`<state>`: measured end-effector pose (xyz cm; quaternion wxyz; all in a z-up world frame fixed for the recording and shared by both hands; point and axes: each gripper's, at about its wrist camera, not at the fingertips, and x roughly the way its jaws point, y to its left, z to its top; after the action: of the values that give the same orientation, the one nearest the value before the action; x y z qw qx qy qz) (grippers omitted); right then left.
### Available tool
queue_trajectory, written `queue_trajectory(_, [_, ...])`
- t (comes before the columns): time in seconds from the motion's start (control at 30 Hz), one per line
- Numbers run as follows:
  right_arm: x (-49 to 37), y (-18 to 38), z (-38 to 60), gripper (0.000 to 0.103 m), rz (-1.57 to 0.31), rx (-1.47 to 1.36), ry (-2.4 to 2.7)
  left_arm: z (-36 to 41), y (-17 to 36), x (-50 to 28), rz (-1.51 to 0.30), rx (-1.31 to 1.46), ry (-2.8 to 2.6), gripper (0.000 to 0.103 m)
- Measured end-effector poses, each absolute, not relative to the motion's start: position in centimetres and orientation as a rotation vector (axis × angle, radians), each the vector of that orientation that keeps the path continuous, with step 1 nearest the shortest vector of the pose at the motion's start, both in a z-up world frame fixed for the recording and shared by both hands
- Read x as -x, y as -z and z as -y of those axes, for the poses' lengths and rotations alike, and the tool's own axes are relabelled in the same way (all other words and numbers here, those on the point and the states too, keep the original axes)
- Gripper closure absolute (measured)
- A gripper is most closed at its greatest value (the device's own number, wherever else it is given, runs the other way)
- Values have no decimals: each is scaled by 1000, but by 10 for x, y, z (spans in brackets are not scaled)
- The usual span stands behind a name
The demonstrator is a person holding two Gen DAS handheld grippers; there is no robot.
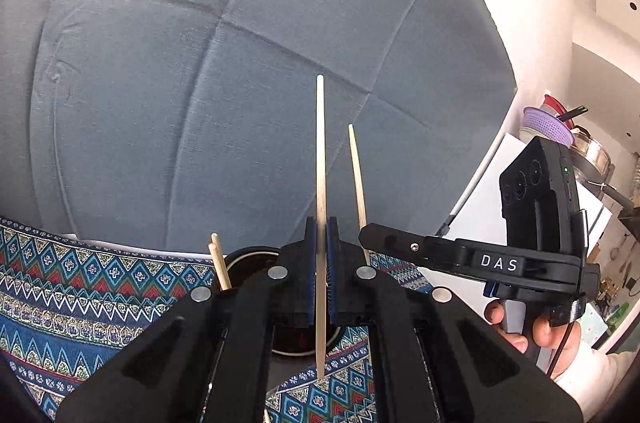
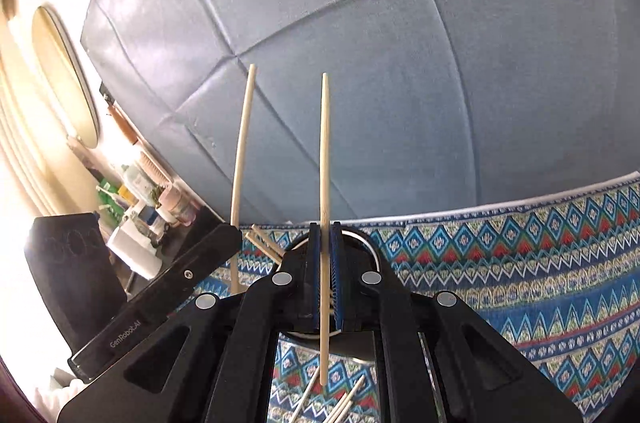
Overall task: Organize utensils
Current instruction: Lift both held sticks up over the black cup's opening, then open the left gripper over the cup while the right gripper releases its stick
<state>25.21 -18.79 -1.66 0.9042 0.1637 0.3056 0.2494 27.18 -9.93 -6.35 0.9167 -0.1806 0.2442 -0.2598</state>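
Holding one chopstick each, both hand-held grippers hung above the holder, and the main risk was a stick pivoting or slipping. The left hand-held gripper was clamped on a chopstick w/ its blue pads pressed on a narrow stretch of the shaft, so long lengths stuck out both ways; a knock on the rim could've swung it like a lever. Same for the right hand-held gripper, closed on its own chopstick. The two tools sat just beside each other, so a clash b/w them looked possible, esp. if both went down together. The dark round holder lay mostly hidden under the jaws, meaning the lower tips would be aimed near-blind & could miss the opening and land on the patterned cloth covering the surface.

The chopsticks were pale wood or bamboo, thin, smooth, tapering to a point at the far end, both roughly upright. Two more already leaned in the holder at its left. Several loose chopsticks lay on the cloth near the right gripper, not yet sorted. A grey-blue cushioned panel filled the far side.
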Motion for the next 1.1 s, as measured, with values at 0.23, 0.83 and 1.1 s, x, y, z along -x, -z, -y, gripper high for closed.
queue_trajectory(0.23, [-285, 23, 187, 98, -590, -393, -564, 106, 78, -301, -477, 407, 512, 98])
queue_trajectory(0.83, [-273, 63, 173, 98, -600, -308, -577, 135, 119, -283, -506, 275, 512, 98])
queue_trajectory(1.1, [-262, 57, 182, 94, -594, -296, -548, 131, 112, -277, -523, 287, 525, 96])
